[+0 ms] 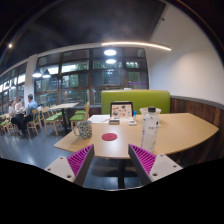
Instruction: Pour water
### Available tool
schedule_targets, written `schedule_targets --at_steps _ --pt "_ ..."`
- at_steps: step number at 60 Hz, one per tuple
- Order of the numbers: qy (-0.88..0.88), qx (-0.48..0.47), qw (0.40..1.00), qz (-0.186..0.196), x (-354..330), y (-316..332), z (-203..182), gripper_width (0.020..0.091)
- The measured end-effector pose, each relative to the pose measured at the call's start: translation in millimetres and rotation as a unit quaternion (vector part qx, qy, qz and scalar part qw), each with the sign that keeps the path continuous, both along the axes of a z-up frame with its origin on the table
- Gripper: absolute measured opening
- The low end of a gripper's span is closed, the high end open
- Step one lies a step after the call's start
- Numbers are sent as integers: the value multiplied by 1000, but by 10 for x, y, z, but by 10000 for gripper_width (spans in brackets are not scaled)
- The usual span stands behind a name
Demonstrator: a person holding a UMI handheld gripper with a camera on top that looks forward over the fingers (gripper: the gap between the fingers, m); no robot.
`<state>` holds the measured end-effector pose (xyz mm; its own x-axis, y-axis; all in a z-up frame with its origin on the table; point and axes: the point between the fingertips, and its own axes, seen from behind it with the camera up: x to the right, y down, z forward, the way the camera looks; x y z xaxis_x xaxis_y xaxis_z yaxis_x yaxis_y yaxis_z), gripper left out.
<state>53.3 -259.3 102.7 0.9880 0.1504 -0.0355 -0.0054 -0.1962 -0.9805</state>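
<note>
A clear water bottle (150, 129) stands upright on the right part of a light wooden table (175, 132), beyond my fingers. A patterned cup (84, 128) stands on the table's left part. Between the two lies a round red coaster (109, 137). My gripper (112, 160) is open, held short of the table's near edge. Its magenta pads (80, 159) stand wide apart with nothing between them.
A green bench seat (135, 101) with a framed picture (121, 110) on it stands behind the table. Papers (101, 119) lie at the table's far side. To the left are more tables and chairs (55, 115), and people (27, 108) sit by the windows.
</note>
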Motion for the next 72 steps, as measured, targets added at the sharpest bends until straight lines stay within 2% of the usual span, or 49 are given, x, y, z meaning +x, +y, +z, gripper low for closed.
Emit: schedule_targets --at_steps 14,22,30,36,47,49,50,53,54,60,67,72 --pt "-6 -7 1000 -29 477 72 -69 793" --pt "-8 5 997 -78 1001 282 -127 795" --pt "-33 52 992 -108 1390 717 -26 806" --pt "-56 57 991 -106 1473 1163 -54 803" --pt "-30 59 995 -77 1366 1846 -162 796" --pt "-25 63 995 -75 1361 1957 -167 788" --pt "-22 63 995 -74 1353 2011 -181 758" --pt "-13 60 994 -86 1401 2130 -243 590" --pt "-7 69 993 -92 1417 2157 -223 573" --pt "18 106 986 -126 1503 2221 -159 559" --pt "29 103 988 -112 1411 2305 -209 566" --pt "32 105 986 -129 1442 2302 -197 550"
